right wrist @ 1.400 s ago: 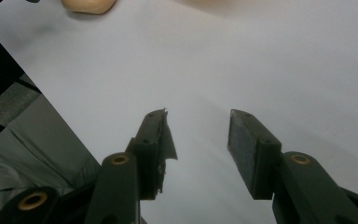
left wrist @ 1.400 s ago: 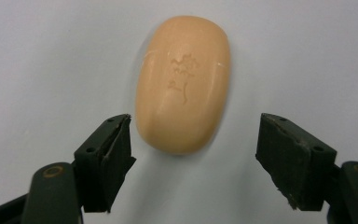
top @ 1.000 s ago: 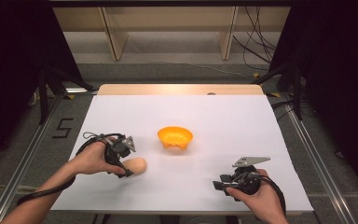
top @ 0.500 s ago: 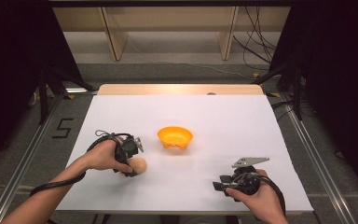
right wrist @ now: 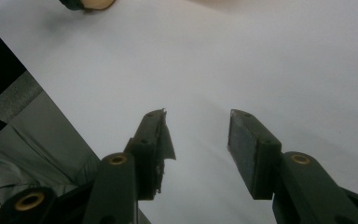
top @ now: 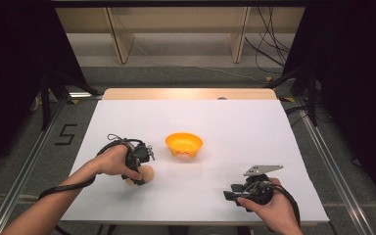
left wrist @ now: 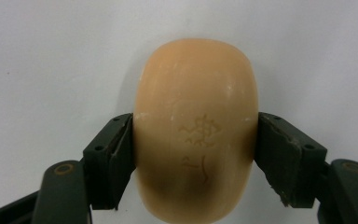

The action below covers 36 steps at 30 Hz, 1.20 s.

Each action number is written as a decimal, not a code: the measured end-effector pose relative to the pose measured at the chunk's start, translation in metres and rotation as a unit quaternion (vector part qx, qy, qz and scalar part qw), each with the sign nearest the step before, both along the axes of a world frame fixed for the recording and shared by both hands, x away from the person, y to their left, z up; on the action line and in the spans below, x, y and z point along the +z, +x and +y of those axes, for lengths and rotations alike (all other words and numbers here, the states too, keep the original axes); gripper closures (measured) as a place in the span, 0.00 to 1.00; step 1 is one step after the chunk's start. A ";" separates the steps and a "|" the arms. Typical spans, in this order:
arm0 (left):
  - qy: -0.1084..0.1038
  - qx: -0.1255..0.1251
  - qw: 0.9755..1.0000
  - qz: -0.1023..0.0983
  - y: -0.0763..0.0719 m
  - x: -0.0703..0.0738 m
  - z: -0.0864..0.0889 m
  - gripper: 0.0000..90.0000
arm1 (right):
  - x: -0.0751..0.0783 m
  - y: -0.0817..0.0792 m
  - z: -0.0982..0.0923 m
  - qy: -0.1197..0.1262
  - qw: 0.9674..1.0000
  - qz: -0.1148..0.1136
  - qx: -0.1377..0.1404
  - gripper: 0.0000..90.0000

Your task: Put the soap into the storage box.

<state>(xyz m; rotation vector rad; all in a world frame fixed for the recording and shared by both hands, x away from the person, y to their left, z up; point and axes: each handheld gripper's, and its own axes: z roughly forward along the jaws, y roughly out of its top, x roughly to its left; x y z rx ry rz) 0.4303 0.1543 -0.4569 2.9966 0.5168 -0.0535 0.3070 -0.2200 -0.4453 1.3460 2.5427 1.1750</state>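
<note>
A peach-coloured oval soap bar (left wrist: pixel 196 126) with an embossed mark lies on the white table, squeezed from both sides by my left gripper (left wrist: pixel 193 158). From above, that soap bar (top: pixel 146 174) peeks out under the left gripper (top: pixel 139 171) at the table's front left. An orange bowl (top: pixel 184 144) stands near the table's middle, a short way right of and beyond the soap. My right gripper (top: pixel 231 196) rests at the front right, jaws apart, pointing left. In the right gripper view, the right gripper (right wrist: pixel 196 144) holds nothing between its pads.
The white table sheet (top: pixel 245 132) ends at a front edge (right wrist: pixel 42 98) close to the right gripper, with grey floor beyond. A wooden strip (top: pixel 191 94) borders the far side. Metal rails (top: pixel 323 147) run along both sides of the table.
My left gripper has moved right and down over the soap bar and now has it between its jaws. The right gripper has stayed in place.
</note>
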 end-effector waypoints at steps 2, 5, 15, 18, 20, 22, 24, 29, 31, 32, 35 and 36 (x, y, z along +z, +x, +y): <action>0.004 0.005 1.000 0.009 0.000 -0.001 -0.001 0.34 | 0.000 0.000 0.000 -0.001 1.000 0.001 -0.001 0.63; 0.011 -0.001 1.000 0.006 0.002 -0.002 -0.002 0.35 | 0.000 0.000 0.000 -0.001 1.000 0.001 -0.001 0.63; 0.018 0.001 0.999 0.032 0.005 -0.004 -0.005 0.36 | 0.000 0.000 0.000 0.000 1.000 -0.001 0.001 0.63; 0.017 -0.008 0.999 0.026 0.004 -0.003 -0.004 0.36 | -0.001 -0.001 0.001 0.005 1.000 0.000 -0.003 0.63; 0.020 -0.008 0.999 0.028 0.003 -0.004 -0.004 0.36 | 0.000 -0.002 0.002 0.006 1.000 0.003 -0.004 0.63; 0.025 -0.006 0.999 0.032 0.003 -0.004 -0.004 0.36 | 0.000 0.000 0.000 0.004 1.000 0.004 0.010 0.63; 0.026 -0.003 0.999 0.035 0.003 -0.004 -0.004 0.36 | 0.000 0.000 0.001 0.002 1.000 0.008 0.009 0.63; 0.039 0.001 0.998 0.040 0.005 -0.004 -0.006 0.35 | 0.001 -0.001 0.000 -0.002 1.000 0.002 0.002 0.63; 0.041 -0.003 0.998 0.038 0.004 -0.006 -0.006 0.34 | 0.001 -0.002 0.001 0.004 1.000 0.004 -0.001 0.63; 0.041 -0.003 0.998 0.038 0.004 -0.006 -0.006 0.33 | 0.001 -0.002 0.001 0.004 1.000 0.004 -0.001 0.63; 0.038 -0.005 0.999 0.037 0.004 -0.006 -0.005 0.35 | 0.001 -0.002 0.001 0.005 1.000 0.005 -0.002 0.63; 0.038 -0.005 0.999 0.037 0.004 -0.006 -0.005 0.35 | 0.001 -0.002 0.001 0.005 1.000 0.005 -0.002 0.63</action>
